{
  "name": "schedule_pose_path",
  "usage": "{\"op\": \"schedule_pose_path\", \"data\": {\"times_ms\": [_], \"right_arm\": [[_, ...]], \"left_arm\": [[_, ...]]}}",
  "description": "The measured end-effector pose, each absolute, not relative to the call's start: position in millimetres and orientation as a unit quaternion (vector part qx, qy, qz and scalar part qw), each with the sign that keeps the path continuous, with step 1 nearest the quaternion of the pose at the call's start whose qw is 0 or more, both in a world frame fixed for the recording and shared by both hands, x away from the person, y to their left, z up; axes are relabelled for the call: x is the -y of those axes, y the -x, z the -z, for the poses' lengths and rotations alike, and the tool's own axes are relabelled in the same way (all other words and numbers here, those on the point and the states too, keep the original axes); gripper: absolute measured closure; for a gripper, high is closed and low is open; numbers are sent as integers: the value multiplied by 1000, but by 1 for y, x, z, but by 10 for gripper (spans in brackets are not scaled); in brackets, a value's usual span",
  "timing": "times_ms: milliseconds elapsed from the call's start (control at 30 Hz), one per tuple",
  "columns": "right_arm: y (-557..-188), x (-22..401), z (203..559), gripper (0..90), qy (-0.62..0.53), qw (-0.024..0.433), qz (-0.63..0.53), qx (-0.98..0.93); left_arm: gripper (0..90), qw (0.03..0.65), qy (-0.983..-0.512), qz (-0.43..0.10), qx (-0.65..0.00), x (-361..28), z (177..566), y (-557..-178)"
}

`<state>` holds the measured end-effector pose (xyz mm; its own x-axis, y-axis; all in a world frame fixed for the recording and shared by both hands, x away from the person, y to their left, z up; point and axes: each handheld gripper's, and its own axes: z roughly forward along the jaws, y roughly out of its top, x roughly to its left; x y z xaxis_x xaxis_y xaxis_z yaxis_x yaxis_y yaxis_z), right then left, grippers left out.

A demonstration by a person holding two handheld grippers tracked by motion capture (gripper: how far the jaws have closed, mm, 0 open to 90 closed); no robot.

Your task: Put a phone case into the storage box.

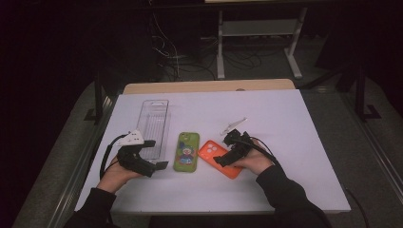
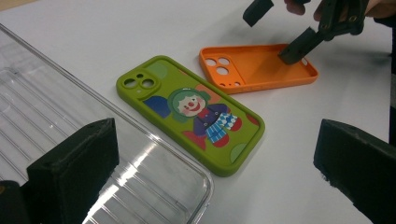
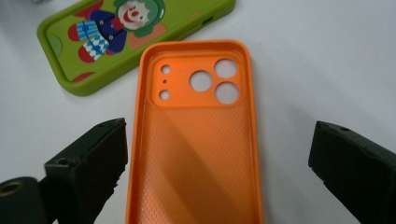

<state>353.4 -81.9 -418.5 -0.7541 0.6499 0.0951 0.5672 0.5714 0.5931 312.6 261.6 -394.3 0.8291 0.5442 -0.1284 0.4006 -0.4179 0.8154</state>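
An orange phone case [image 1: 219, 157] [image 2: 259, 67] [image 3: 196, 149] lies hollow side up on the white table [image 1: 266, 123]. My right gripper [image 1: 226, 156] [image 3: 217, 179] hovers just over it, open, one jaw on each side of the case. Left of it lies a green phone case [image 1: 186, 151] [image 2: 191, 109] [image 3: 126, 32] with a clown picture, back up. My left gripper [image 1: 153, 164] [image 2: 217, 172] is open near the green case's near end, holding nothing. A clear plastic tray [image 1: 154, 126] [image 2: 70, 140] lies left of the green case.
The table's wooden far edge [image 1: 209, 86] shows beyond the white top. Past it stand a desk frame and cables [image 1: 228, 52] on the dark floor. Bare white surface stretches to the right and back of the cases.
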Motion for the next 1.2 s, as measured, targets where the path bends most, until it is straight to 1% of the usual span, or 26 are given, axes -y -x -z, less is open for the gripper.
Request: {"op": "schedule_pose_path", "data": {"times_ms": [267,667,967,1100,1133,1200], "right_arm": [[-351,74,432,68,-337,61,-285,-895],[-349,71,432,79,-337,49,-294,-893],[-348,69,437,81,-335,54,-282,-898],[-346,66,441,94,-330,60,-273,-901],[-344,64,441,119,-328,71,-267,-903],[-342,64,441,126,-329,78,-266,-903]], "left_arm": [[0,459,-838,-77,-284,-262,395,-312],[0,458,-839,-77,-283,-263,396,-314],[0,457,-840,-77,-282,-263,396,-314],[0,458,-840,-77,-282,-263,395,-314],[0,460,-838,-77,-284,-263,396,-314],[0,460,-837,-77,-285,-263,395,-313]]}}
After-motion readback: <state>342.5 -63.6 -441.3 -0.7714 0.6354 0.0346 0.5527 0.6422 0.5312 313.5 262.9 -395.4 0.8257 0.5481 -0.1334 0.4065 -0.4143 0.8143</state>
